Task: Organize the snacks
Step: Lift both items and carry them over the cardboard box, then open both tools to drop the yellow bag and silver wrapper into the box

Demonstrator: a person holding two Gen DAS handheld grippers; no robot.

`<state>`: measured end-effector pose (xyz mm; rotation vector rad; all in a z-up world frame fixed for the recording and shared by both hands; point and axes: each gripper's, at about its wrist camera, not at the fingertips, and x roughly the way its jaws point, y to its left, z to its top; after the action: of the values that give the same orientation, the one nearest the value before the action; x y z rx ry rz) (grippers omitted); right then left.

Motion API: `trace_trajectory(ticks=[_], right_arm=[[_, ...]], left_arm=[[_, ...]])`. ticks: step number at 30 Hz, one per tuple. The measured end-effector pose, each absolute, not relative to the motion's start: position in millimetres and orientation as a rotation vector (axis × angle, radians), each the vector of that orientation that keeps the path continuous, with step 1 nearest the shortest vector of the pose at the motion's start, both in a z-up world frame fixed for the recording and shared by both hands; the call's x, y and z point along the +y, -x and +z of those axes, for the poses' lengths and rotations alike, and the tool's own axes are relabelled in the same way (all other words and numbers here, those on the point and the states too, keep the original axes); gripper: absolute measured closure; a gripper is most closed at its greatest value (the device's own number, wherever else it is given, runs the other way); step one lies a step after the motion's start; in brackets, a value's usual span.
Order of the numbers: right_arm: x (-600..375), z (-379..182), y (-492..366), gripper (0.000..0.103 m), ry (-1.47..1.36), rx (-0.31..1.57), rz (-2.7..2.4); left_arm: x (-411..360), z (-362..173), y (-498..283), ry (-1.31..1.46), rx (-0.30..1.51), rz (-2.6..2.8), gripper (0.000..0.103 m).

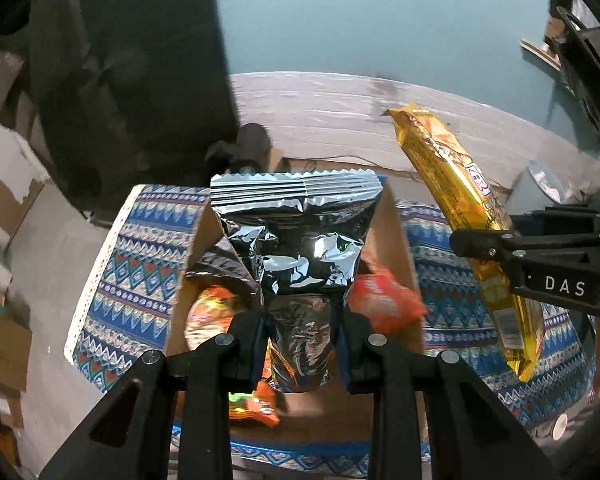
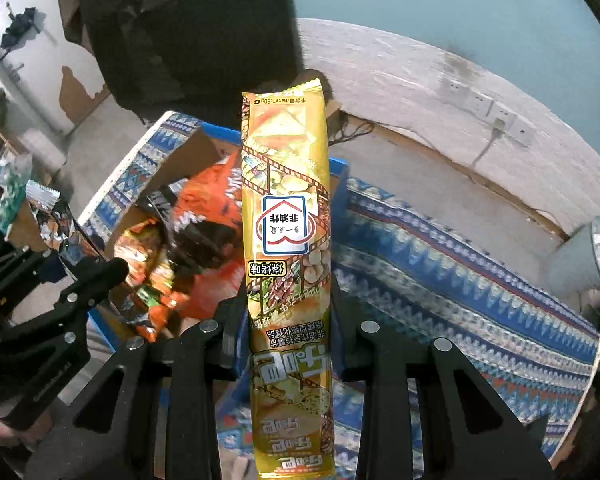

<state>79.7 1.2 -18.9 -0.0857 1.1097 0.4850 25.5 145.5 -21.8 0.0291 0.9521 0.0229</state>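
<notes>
The silver foil snack bag point(image 1: 296, 236) is pinched low on its body by the left gripper point(image 1: 300, 344) and held up above the open cardboard box point(image 1: 396, 240), in which orange snack packets point(image 1: 384, 300) lie. The box rests on a worktop covered with a blue patterned cloth point(image 2: 440, 264). The long yellow snack pack point(image 2: 288, 216) is clamped near its lower third between the fingers point(image 2: 228, 344) of the right gripper point(image 2: 290, 344) and stands upright beside the box. Both packs are judged light, air-filled and crushable, with slick film that may slide. A hold on the flat crimped seam would likely be safer for the contents.
</notes>
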Motion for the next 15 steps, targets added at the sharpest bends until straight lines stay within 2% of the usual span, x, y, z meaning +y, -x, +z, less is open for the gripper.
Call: trace_trajectory(ticks=[15], right_arm=[[66.5, -36.5, -105.0, 0.073, 0.024, 1.174, 0.537]], left_arm=[[196.1, -45.1, -40.5, 0.035, 1.002, 0.110, 0.074]])
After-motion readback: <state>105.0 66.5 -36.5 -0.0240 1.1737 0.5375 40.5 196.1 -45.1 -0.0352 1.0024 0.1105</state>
